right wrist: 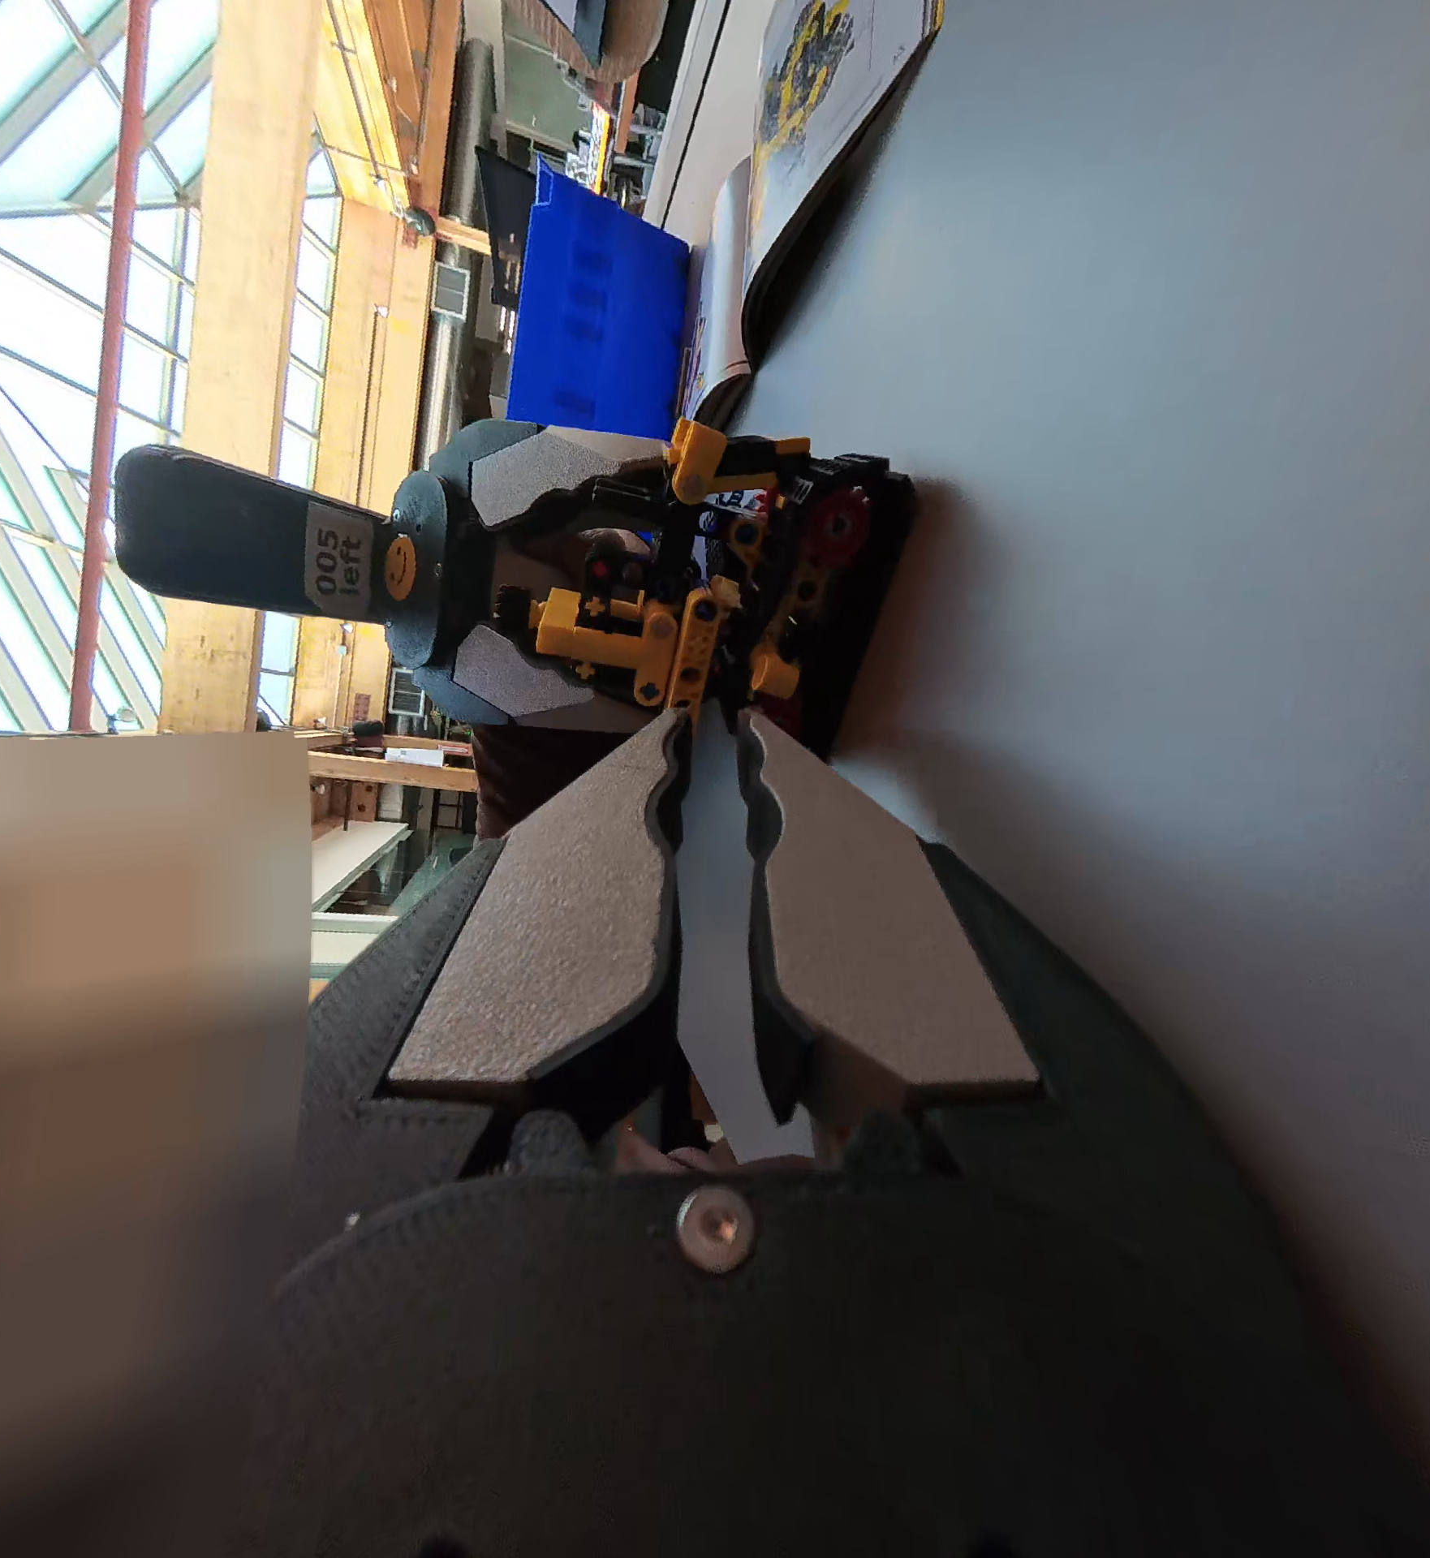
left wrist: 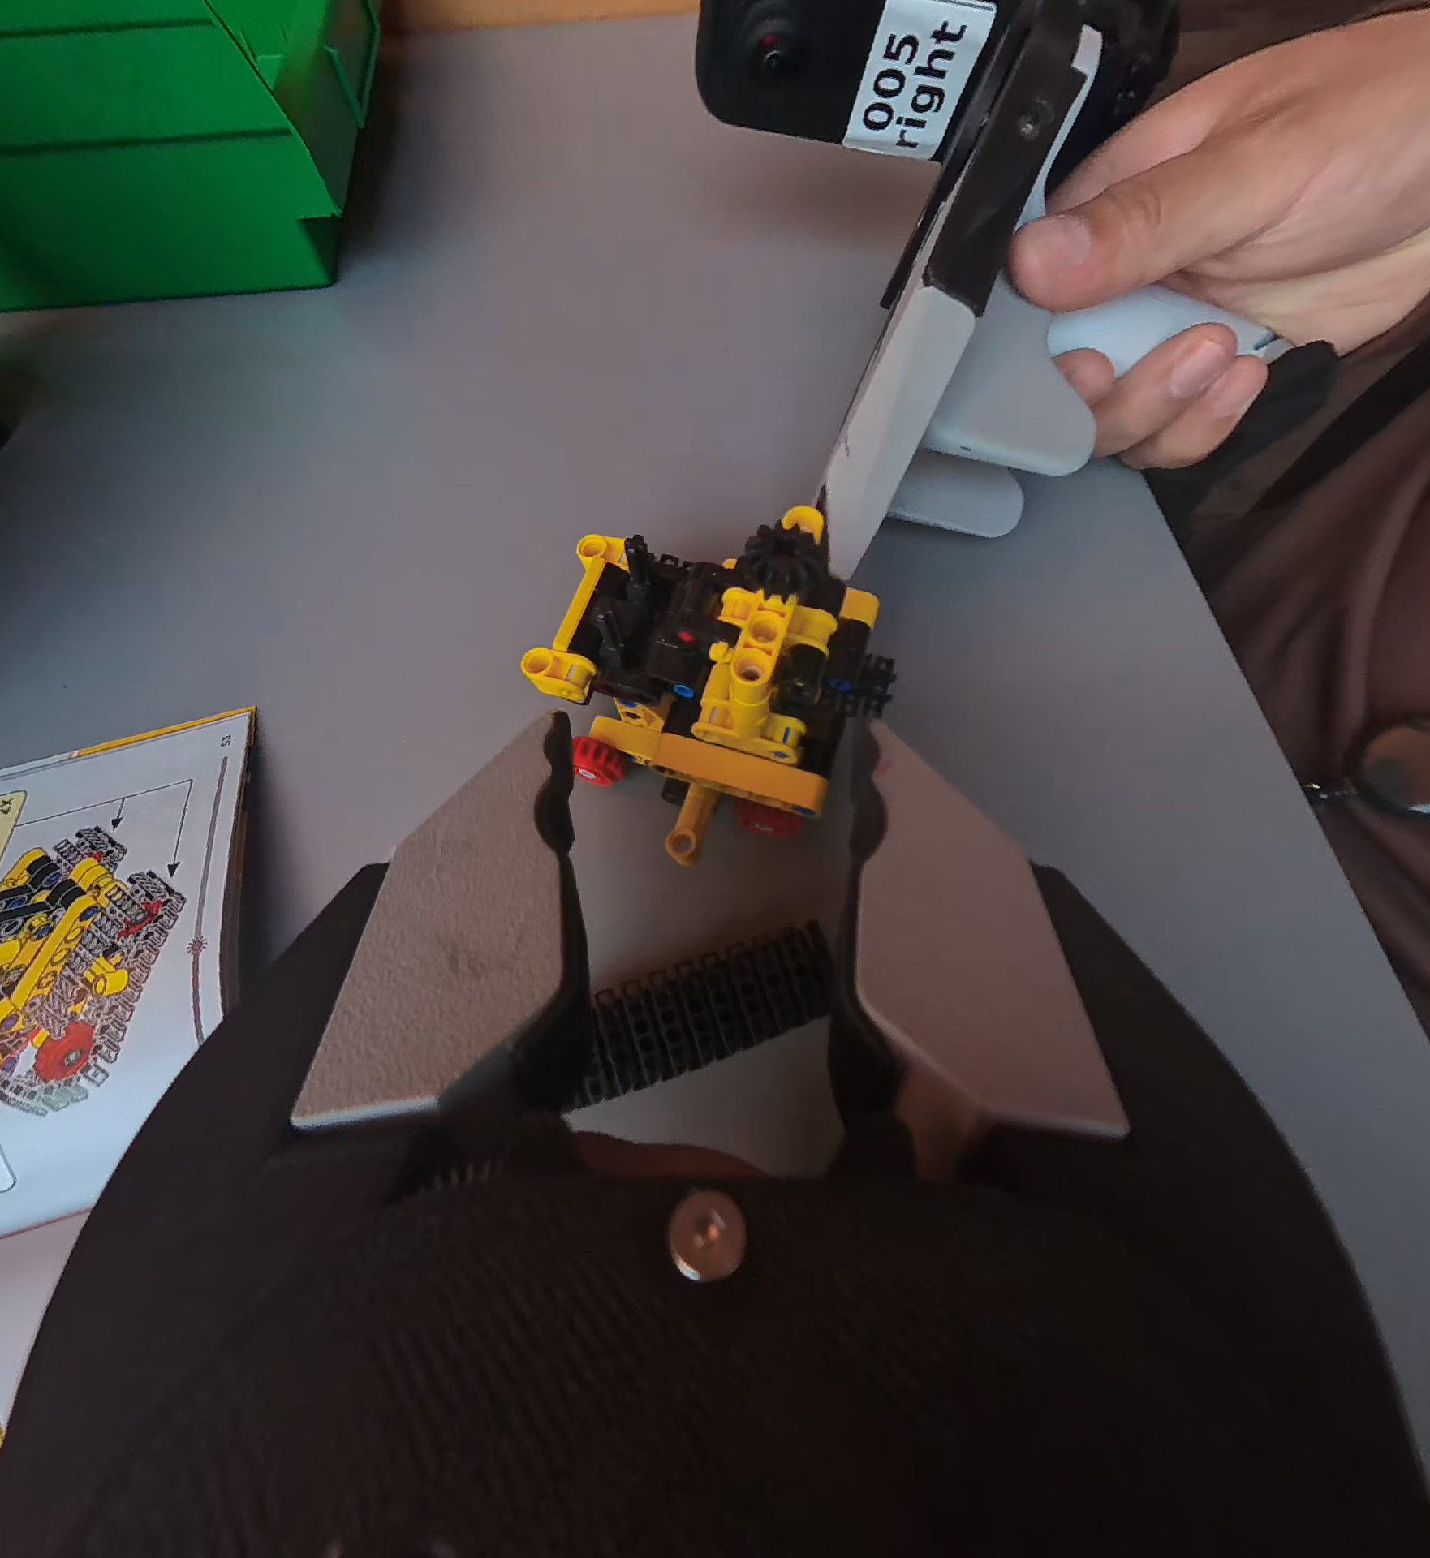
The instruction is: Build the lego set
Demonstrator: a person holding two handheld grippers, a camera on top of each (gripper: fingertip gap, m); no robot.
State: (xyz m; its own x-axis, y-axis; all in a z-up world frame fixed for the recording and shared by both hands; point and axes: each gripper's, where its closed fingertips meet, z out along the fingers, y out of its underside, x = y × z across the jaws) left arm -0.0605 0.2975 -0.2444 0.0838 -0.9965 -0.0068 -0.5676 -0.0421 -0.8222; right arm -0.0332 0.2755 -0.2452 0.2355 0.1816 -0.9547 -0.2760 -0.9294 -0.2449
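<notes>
A yellow and black lego vehicle [left wrist: 745,674] with red gears stands on the grey table [left wrist: 442,464]. My left gripper [left wrist: 707,738] is open, with its tips on either side of the model's near end. A loose black track strip [left wrist: 712,1012] lies on the table between its fingers. My right gripper [left wrist: 834,548] comes down from the upper right and its tips meet the model by a black gear. In the right wrist view, my right gripper [right wrist: 712,717] has its jaws a narrow gap apart with nothing seen between them, at the model [right wrist: 695,607]. The left gripper [right wrist: 636,582] straddles the model's far side.
An open instruction booklet [left wrist: 62,927] lies to the left and also shows in the right wrist view [right wrist: 830,126]. A green box [left wrist: 130,152] stands at the back left. A blue bin [right wrist: 602,320] stands beyond the booklet. A person's hand [left wrist: 1243,236] holds the right gripper. The table edge [left wrist: 1251,674] runs along the right.
</notes>
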